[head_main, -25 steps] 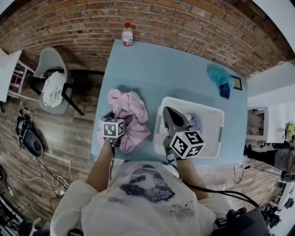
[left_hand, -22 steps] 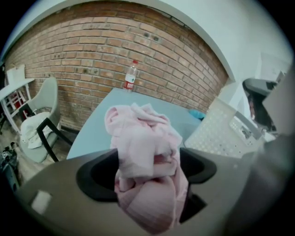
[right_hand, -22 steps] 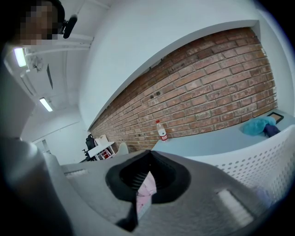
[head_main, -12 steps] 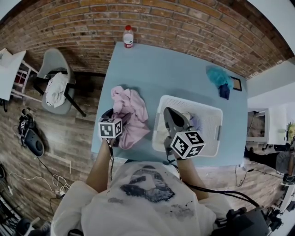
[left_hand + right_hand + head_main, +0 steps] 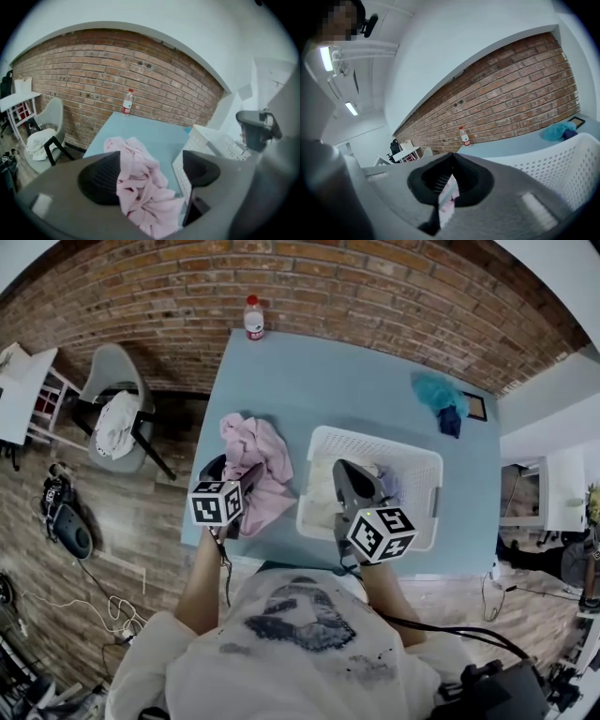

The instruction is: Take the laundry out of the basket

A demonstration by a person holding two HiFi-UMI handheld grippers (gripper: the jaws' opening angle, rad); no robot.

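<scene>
Left gripper (image 5: 232, 476) tilts over pink garment (image 5: 258, 446) (right gripper (image 5: 343, 472) pinches laundry (image 5: 449, 194)).

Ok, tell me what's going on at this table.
A person with a tool in each hand is emptying a white basket on a blue table. The left tool hangs open over a pink garment lying beside the basket. The right tool is shut on a strip of light cloth above the basket, which holds more laundry.
</scene>
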